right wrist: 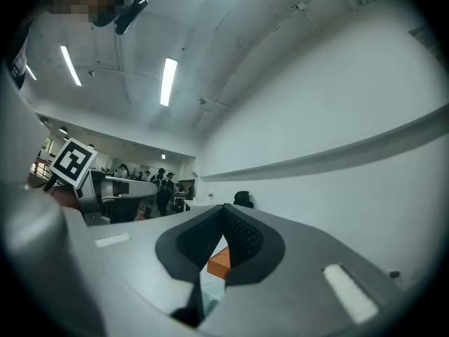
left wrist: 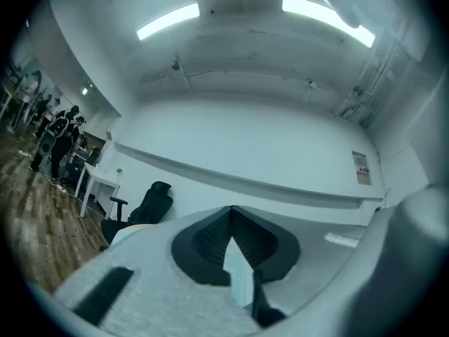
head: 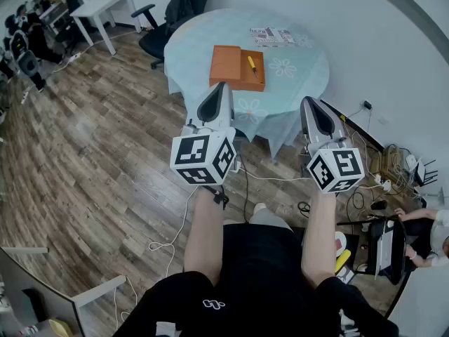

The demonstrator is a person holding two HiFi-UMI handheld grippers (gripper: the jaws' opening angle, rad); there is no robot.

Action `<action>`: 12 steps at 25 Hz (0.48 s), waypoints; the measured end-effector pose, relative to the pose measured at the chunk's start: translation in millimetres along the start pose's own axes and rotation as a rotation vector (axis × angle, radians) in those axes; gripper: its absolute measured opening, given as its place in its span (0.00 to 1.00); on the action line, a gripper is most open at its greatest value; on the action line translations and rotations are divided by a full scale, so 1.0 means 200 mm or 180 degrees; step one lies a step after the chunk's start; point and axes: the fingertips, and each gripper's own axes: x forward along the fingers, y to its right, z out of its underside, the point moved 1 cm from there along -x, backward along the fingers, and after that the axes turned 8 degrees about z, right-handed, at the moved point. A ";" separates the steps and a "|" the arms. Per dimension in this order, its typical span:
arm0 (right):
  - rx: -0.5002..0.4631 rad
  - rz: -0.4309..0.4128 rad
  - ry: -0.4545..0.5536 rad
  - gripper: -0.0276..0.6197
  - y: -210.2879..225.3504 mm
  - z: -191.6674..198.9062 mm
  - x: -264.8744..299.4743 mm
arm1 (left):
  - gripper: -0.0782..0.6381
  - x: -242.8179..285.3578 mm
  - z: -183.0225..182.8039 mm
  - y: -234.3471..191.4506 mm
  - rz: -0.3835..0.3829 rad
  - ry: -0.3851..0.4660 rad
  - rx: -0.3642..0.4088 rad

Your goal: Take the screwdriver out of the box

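We hold the left gripper [head: 222,87] and right gripper [head: 311,104] closed, empty, short of the table's [head: 305,72] near edge; the screwdriver [head: 251,64] lies beyond (in the box [head: 226,67]), with bare cloth around.

Round table [head: 196,48] sits at 12 o'clock from the person. The box [head: 228,67] is on it near centre, the screwdriver [head: 251,64] lies in the box along its 3 o'clock side, and a printed sheet [head: 272,36] lies on the tabletop at 1 o'clock from the box, apart from it. An office chair [head: 165,27] stands just beside the table's 10 o'clock edge, a desk [head: 105,4] sits further out the same way, and a cable tangle [head: 393,163] lies on the floor at 4 o'clock from the table. Left gripper [head: 222,86] and right gripper [head: 309,101] sit side by side on the table's near side, at 6 and 4 o'clock from the box.
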 end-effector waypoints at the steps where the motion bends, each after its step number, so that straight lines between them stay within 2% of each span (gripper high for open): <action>1: -0.0011 0.0039 0.0033 0.05 -0.01 0.00 0.00 | 0.11 0.00 0.00 -0.01 0.0009 -0.0018 0.0011; 6: 0.0004 0.0057 0.0128 0.05 -0.08 -0.02 0.02 | 0.11 -0.01 -0.03 -0.06 0.0009 -0.0038 0.0014; 12: 0.0128 0.0185 0.0115 0.05 0.01 -0.01 0.03 | 0.11 0.04 0.00 -0.07 0.0061 -0.0144 0.0045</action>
